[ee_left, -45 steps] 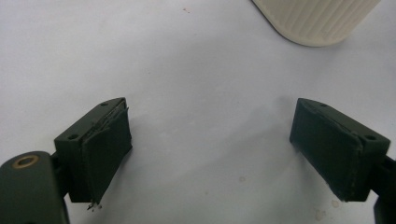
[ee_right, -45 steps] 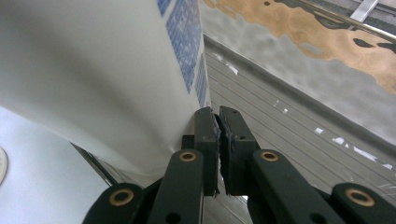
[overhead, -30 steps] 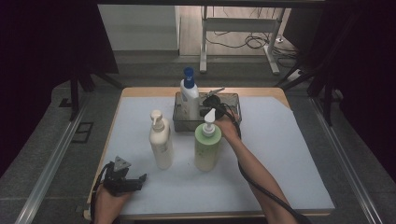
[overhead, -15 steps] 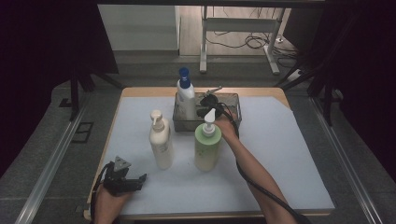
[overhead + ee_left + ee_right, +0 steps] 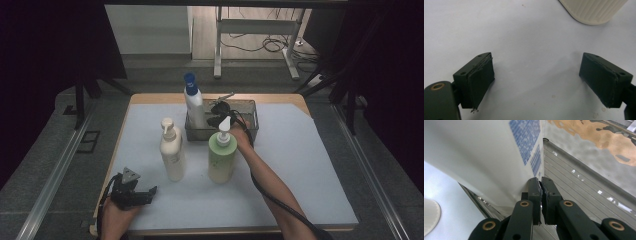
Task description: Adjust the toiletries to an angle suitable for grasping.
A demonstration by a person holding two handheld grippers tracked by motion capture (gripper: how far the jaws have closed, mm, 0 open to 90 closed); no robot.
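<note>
Dark curtains close in both sides of the room, and a grey floor with cables and a metal stand lies beyond the far edge of the table (image 5: 300, 165), whose top is covered by a pale sheet.

At the near left corner, the left gripper (image 5: 150, 192) rests low over the sheet in the person's left hand (image 5: 114, 216); the left gripper view shows its jaws spread wide with nothing between them, bare sheet below and the ribbed base of the cream bottle at the top edge.

Right of it and farther in stands a cream pump bottle (image 5: 171, 152), upright, well apart from the left gripper. Behind it, toward the far side, a white bottle with a blue cap (image 5: 193, 104) stands upright in the left end of a grey wire basket (image 5: 250, 125).

A pale green pump bottle (image 5: 222, 157) stands upright just in front of the basket, near the cream one but not touching it.

The right gripper (image 5: 220, 114) reaches into the basket just right of the white bottle, the right forearm (image 5: 272, 187) stretching in from the near right. In the right gripper view its jaws are pressed together with nothing caught between them, their tips right against the white bottle's printed side (image 5: 499, 152), over the basket's ribbed floor (image 5: 584, 195).
</note>
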